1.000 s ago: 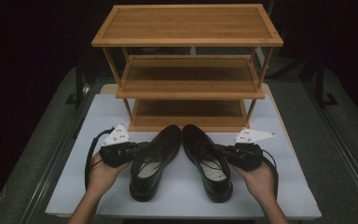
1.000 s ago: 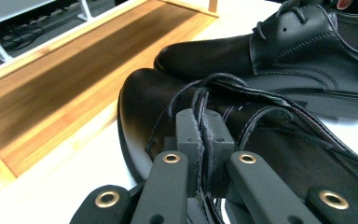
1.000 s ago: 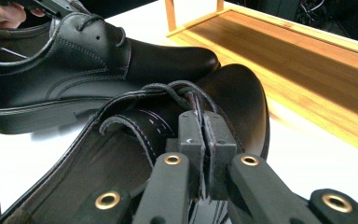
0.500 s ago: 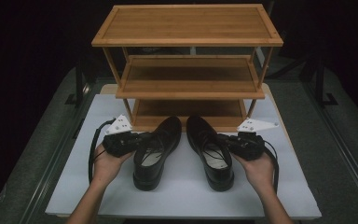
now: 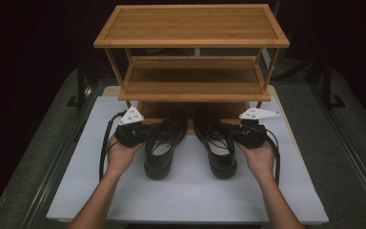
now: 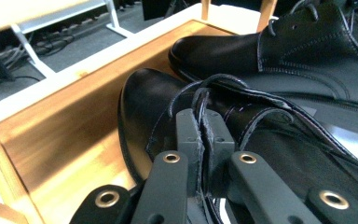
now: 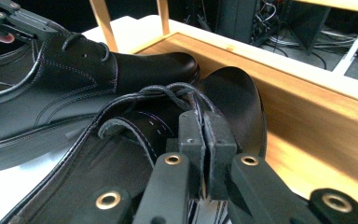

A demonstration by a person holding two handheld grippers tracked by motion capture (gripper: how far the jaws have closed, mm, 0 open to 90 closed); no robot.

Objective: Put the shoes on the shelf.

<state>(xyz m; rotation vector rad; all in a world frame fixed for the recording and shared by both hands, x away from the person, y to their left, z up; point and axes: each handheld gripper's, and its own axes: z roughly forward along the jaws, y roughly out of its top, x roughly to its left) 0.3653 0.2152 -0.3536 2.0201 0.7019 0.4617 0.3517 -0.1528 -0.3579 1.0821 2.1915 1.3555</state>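
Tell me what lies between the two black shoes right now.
Nothing: in the high view a bare strip of the white board runs between the left shoe and the right shoe, narrowing toward the toes at the rack's bottom shelf.

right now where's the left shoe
In the high view the left black dress shoe sits left of centre on the white mat, beside its mate, toe poking onto the bamboo rack's bottom shelf, its side pinched by the left tool.

Glossy black leather lace-up left shoe [image 5: 164, 143] and matching right shoe [image 5: 215, 143], pale stitching; honey-brown three-tier bamboo shoe rack [image 5: 190, 28]; white mat [image 5: 195, 195] on the grey counter [image 5: 43, 157].
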